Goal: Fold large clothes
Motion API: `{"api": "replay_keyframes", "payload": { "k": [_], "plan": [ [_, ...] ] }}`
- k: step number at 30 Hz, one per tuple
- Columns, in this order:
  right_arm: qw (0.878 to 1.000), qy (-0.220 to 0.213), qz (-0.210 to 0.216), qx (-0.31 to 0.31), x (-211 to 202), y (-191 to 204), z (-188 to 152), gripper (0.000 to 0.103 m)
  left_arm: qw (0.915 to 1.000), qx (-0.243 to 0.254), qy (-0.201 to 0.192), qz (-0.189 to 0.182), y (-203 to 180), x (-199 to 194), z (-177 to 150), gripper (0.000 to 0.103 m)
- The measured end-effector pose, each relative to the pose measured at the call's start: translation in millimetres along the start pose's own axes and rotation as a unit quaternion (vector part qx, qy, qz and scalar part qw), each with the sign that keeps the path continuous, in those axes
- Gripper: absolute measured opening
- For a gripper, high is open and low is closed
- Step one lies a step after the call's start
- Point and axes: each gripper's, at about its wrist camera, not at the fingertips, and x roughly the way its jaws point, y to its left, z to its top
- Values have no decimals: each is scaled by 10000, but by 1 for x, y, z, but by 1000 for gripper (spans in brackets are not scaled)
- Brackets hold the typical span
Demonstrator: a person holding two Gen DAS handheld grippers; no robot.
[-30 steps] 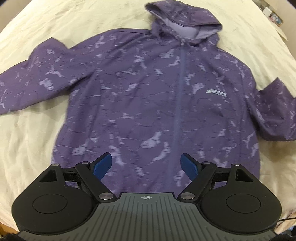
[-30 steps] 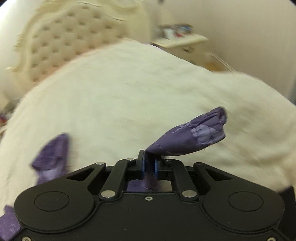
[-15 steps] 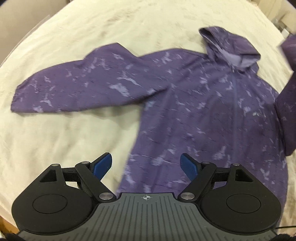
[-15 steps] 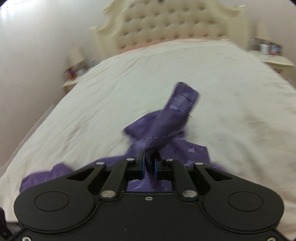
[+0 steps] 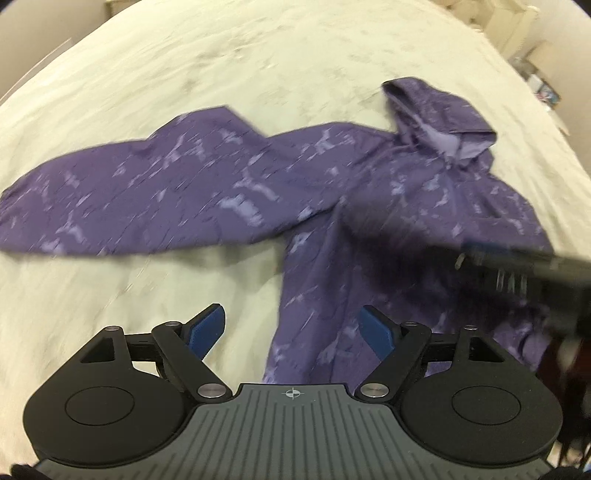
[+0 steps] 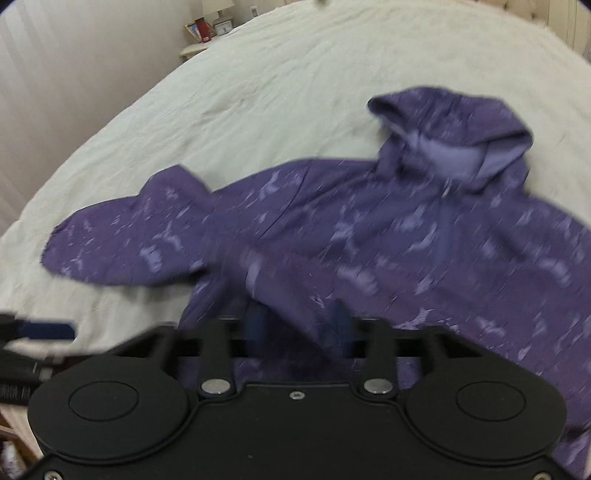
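Note:
A purple hooded jacket (image 5: 369, 206) lies front up on the cream bed, hood (image 5: 443, 122) at the far end and its left sleeve (image 5: 129, 199) spread out to the left. My left gripper (image 5: 291, 326) hovers open above the jacket's lower left edge, with nothing between its fingers. In the right wrist view the other sleeve (image 6: 280, 291) lies folded across the jacket (image 6: 424, 240). That sleeve passes between the jaws of my right gripper (image 6: 297, 325), which are opening, with their pads apart from the cloth. Motion blur smears both views.
The cream bed cover (image 5: 258, 55) stretches far around the jacket. A nightstand (image 6: 207, 33) with a lamp and frames stands at the far corner by a pale wall. My right gripper's blurred body (image 5: 517, 269) crosses the left wrist view at right.
My right gripper swung the right sleeve over and down onto the jacket's body, then its jaws parted. My left gripper shifted left, from over the jacket's middle to its left edge.

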Motion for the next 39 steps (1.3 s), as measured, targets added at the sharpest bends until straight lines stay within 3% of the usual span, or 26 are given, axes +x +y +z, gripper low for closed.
{"api": "replay_keyframes", "payload": {
  "k": [1,6,12,15,18,19,20,22,25,27,29,33,36,39],
  "plan": [
    [10000,-11,30,39,-4,-2,-4,68,10000,31,-37,-81,-3,2,4,79],
    [9996,3,-38,291,-21,-21,-18,68,9992,101,-22,-392,-20,26,22,79],
    [9976,87,-377,568,-41,-59,-32,68,9969,162,470,-604,-47,79,25,79],
    [9962,130,-520,680,-46,-75,-41,68,9953,254,809,-469,-58,106,20,79],
    [9941,179,-601,888,-52,-91,-50,68,9958,304,818,-284,-64,119,18,78],
    [9933,197,-622,957,-54,-97,-54,68,9967,260,726,-253,-65,119,18,64],
    [9926,217,-636,1016,-56,-102,-57,68,9976,213,618,-222,-65,117,20,37],
    [9909,256,-666,1139,-59,-114,-61,68,9988,200,413,-152,-69,106,25,20],
    [9880,233,-727,1341,-66,-135,-64,68,9983,560,-128,-56,-82,76,37,18],
    [9858,170,-838,1445,-71,-153,-62,68,9941,894,-612,73,-92,56,46,17],
    [9831,105,-974,1544,-74,-173,-59,68,9907,1052,-849,126,-98,48,52,17],
    [9740,-72,-1264,1880,-77,-216,-47,68,9959,822,-373,27,-94,77,65,17],
    [9650,-169,-1415,2200,-75,-250,-37,68,9970,717,98,260,-83,108,61,17],
    [9556,-226,-1512,2520,-69,-281,-28,68,9974,448,528,193,-72,133,59,19]
  ]
}}
